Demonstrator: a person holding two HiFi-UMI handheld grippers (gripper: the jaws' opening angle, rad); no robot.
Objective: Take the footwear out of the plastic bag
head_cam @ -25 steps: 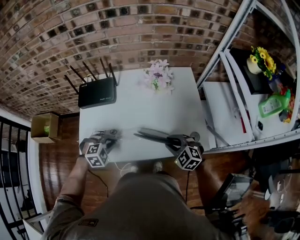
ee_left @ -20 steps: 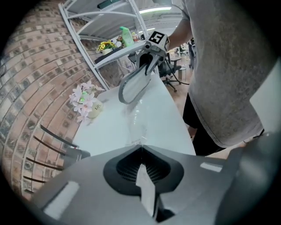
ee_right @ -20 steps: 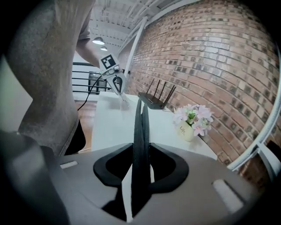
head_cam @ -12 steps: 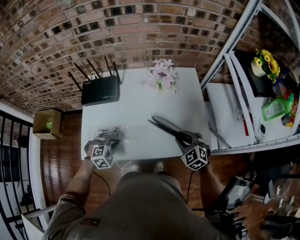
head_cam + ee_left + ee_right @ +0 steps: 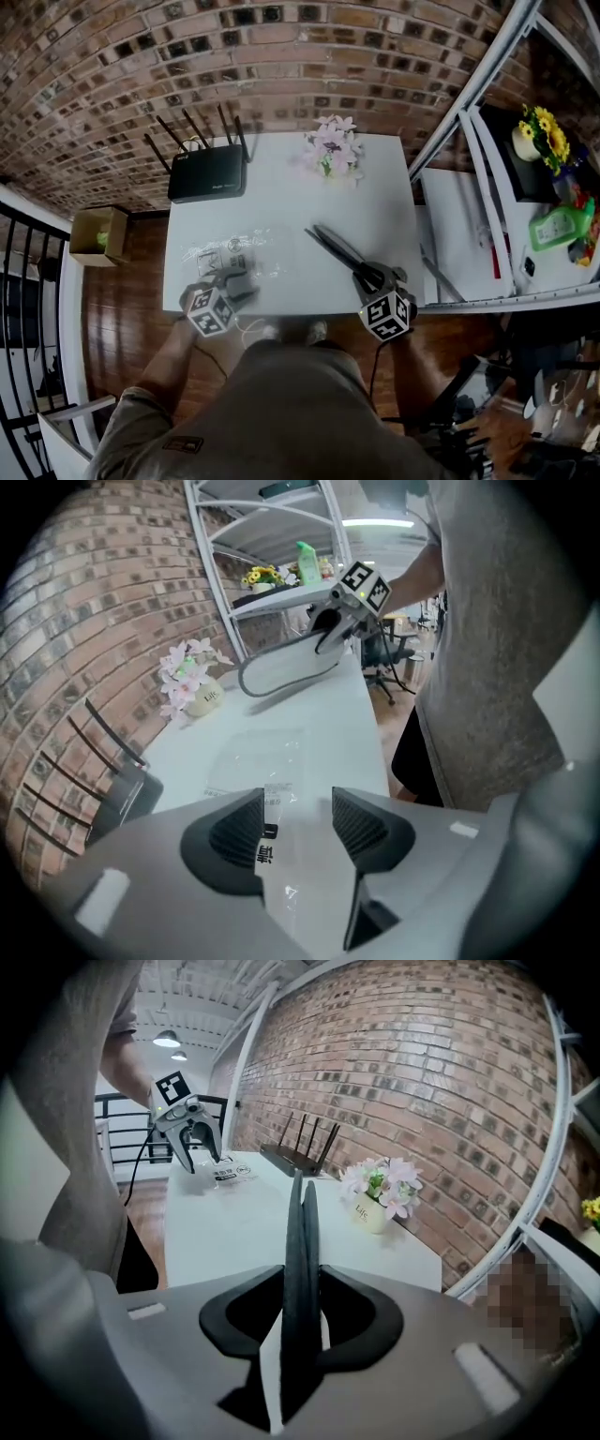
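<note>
A flat, clear plastic bag (image 5: 234,257) with printed labels lies on the white table (image 5: 281,202) near its front left. My left gripper (image 5: 240,279) is at the bag's near edge. Its jaws are opening, and the bag (image 5: 260,761) lies loose between the pads without being pressed. My right gripper (image 5: 371,277) is shut on the thin dark footwear (image 5: 337,249), a flat pair held on edge. The footwear sticks out toward the table's middle, apart from the bag. From the right gripper view, the footwear (image 5: 302,1227) stands clamped between the pads.
A black router (image 5: 208,172) with antennas sits at the back left of the table. A small pot of pink flowers (image 5: 333,155) stands at the back middle. A white metal shelf rack (image 5: 469,112) stands to the right, and a cardboard box (image 5: 98,234) on the floor to the left.
The right gripper has drawn the footwear to the right, away from the bag. The left gripper's jaws have come apart and the bag now lies flat on the table.
</note>
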